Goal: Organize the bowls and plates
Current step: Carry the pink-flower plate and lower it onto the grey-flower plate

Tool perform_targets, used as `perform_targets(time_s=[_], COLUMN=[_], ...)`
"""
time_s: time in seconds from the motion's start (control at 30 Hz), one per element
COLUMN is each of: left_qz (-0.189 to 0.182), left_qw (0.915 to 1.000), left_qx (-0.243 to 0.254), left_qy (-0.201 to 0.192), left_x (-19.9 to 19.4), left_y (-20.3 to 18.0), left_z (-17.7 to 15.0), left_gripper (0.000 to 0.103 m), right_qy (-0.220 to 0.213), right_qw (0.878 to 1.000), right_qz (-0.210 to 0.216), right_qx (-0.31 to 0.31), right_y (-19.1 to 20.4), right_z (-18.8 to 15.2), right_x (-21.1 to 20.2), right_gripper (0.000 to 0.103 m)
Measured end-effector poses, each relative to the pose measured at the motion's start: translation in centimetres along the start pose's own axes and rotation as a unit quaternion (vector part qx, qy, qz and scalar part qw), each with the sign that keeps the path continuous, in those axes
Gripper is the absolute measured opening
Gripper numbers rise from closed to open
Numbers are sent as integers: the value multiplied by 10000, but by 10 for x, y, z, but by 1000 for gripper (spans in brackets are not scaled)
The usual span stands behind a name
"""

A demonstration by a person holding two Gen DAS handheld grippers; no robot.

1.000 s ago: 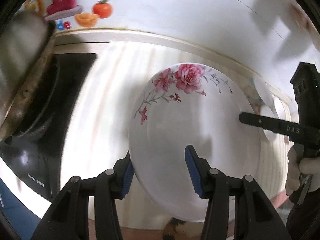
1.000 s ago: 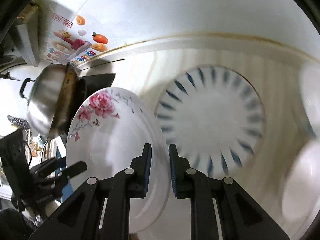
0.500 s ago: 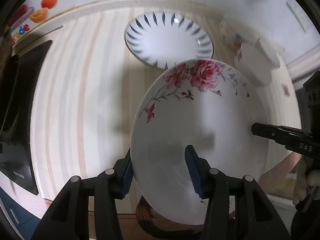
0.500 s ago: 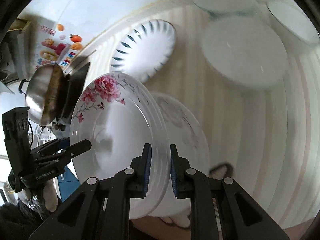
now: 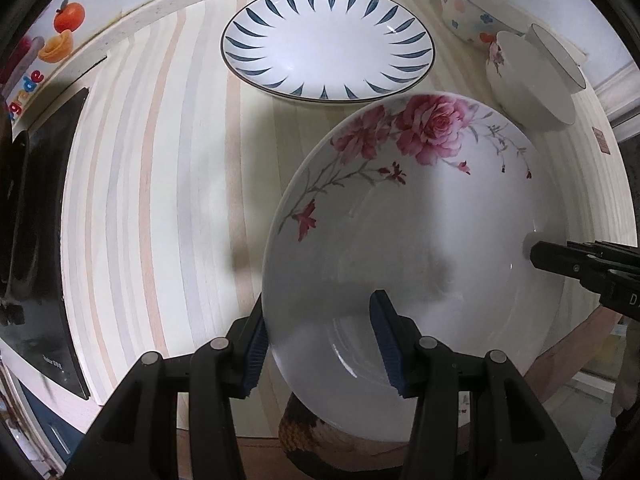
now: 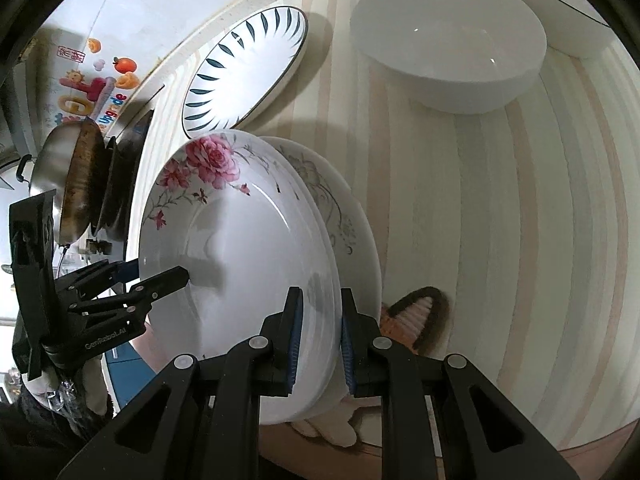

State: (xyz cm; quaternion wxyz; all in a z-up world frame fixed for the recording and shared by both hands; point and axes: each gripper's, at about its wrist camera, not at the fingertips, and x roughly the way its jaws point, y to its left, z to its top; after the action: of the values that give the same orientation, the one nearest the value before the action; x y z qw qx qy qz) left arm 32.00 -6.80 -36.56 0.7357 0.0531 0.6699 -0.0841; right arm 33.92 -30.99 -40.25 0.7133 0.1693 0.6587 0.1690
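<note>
Two hand-held grippers carry a rose-patterned plate [image 5: 420, 240] above a striped surface [image 5: 160, 200], the left hand-held gripper [image 5: 320, 344] pinching its near rim between blue pads and the right hand-held gripper [image 6: 318, 340] clamped on the opposite edge. Seen from the right wrist, the plate hangs tilted just over a grey-flowered plate [image 6: 344, 216] lying on the surface. A blue-leaf plate [image 5: 328, 40] sits beyond, with a white bowl [image 6: 448, 44] and more bowls [image 5: 468, 12] near the wall
</note>
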Motion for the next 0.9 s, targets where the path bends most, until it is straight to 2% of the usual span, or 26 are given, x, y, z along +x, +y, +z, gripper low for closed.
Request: perform_targets(time_s=[0.47, 0.83, 0.9], left_qz=[177, 127, 102], left_qw=[9998, 9999, 9999], left_qx=[86, -16, -8], left_qy=[-12, 31, 48], left_x=[6, 5, 5], left_y=[-24, -21, -11], left_z=[-9, -10, -6], left_gripper=[46, 46, 46], right_qy=[112, 217, 233], right_qw=[9994, 9989, 9988], right_qz=[-287, -418, -414], right_qx=[-147, 76, 92], right_y=[3, 3, 1], right_z=[6, 9, 9], right_x=[-3, -17, -19], right_gripper=[19, 20, 20])
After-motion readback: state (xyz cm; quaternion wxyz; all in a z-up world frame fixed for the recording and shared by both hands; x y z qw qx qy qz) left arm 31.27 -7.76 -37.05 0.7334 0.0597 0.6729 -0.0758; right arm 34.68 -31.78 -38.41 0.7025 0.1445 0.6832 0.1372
